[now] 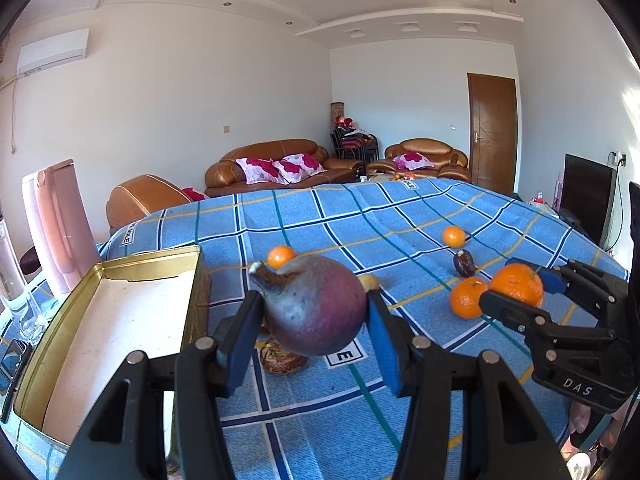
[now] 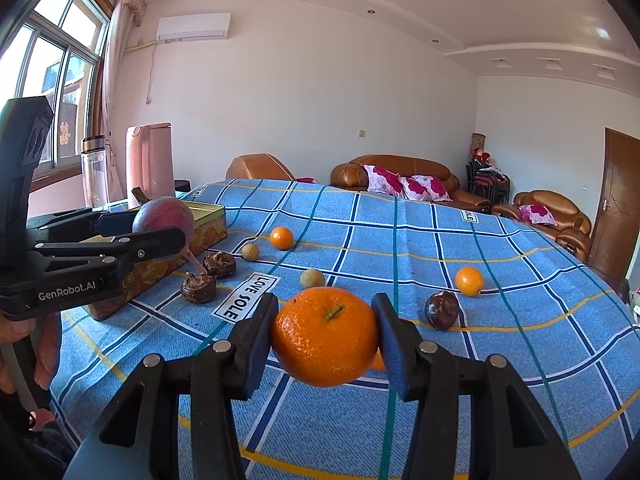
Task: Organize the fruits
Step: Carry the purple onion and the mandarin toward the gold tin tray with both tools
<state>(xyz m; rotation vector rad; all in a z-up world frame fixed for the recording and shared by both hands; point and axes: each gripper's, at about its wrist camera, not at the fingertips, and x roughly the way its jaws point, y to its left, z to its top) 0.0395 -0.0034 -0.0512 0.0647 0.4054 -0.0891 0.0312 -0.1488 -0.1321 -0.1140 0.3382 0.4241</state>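
My left gripper (image 1: 314, 312) is shut on a purple-red radish (image 1: 316, 308) and holds it above the blue checked cloth, just right of an open gold tin (image 1: 120, 320). The radish also shows in the right wrist view (image 2: 164, 216), over the tin's edge (image 2: 208, 216). My right gripper (image 2: 325, 336) is shut on a large orange (image 2: 325, 336) and holds it above the cloth. The right gripper shows in the left wrist view (image 1: 518, 286) with that orange (image 1: 516, 284). Another orange (image 1: 466, 298) lies beside it.
Loose on the table cloth (image 2: 400, 240) lie small oranges (image 2: 282, 238) (image 2: 469, 281), two dark shrivelled fruits (image 2: 199, 288) (image 2: 219, 264) near the tin, another dark fruit (image 2: 442, 310), and two pale round fruits (image 2: 312, 279) (image 2: 250, 251). A clear bottle (image 2: 94, 172) and pink container (image 2: 150, 164) stand behind the tin.
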